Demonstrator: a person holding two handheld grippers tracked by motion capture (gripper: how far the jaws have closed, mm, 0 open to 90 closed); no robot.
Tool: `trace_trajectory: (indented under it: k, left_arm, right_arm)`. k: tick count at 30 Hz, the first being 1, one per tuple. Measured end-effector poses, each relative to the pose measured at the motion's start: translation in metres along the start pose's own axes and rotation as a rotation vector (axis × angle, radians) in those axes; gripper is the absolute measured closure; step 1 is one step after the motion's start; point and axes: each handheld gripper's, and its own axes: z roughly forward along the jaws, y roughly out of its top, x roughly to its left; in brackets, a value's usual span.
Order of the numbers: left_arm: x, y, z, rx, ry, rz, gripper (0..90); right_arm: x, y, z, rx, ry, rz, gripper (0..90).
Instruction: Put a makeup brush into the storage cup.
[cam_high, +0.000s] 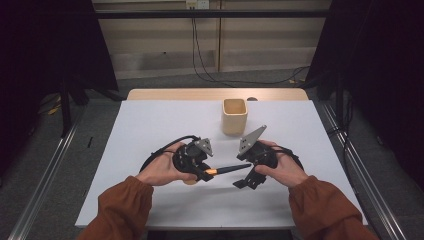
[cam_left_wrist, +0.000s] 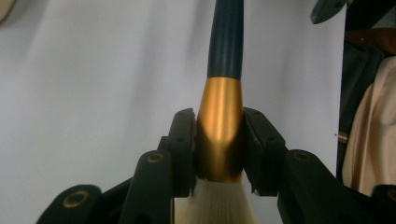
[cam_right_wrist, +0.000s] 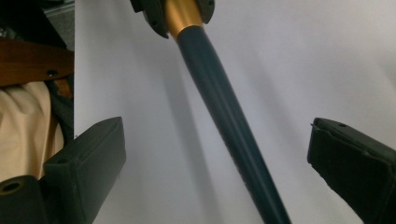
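A makeup brush (cam_high: 226, 169) with a dark blue handle, a gold ferrule and pale bristles is held level above the white table (cam_high: 150, 125). My left gripper (cam_high: 204, 173) is shut on the gold ferrule (cam_left_wrist: 219, 135), bristles (cam_left_wrist: 215, 200) pointing back toward the hand. The handle (cam_right_wrist: 229, 121) runs between the two wide-apart jaws of my right gripper (cam_high: 243, 180), which is open and not touching it. In the right gripper view the left gripper (cam_right_wrist: 180, 16) shows at the top edge, clamped on the ferrule.
A light wooden square cup (cam_high: 234, 116) stands upright on the table behind the grippers, slightly right of centre. The person's orange sleeves (cam_high: 125, 205) come in from the bottom. Dark curtains and floor rails flank the table.
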Motion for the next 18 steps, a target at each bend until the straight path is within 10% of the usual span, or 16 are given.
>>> trace_trajectory:
  k: [18]
  left_arm:
    - [0.000,0.008,0.017,0.020,-0.037,0.009,66.6]
  right_arm:
    - [-0.001,0.016,0.020,0.151,0.022,-0.056,9.9]
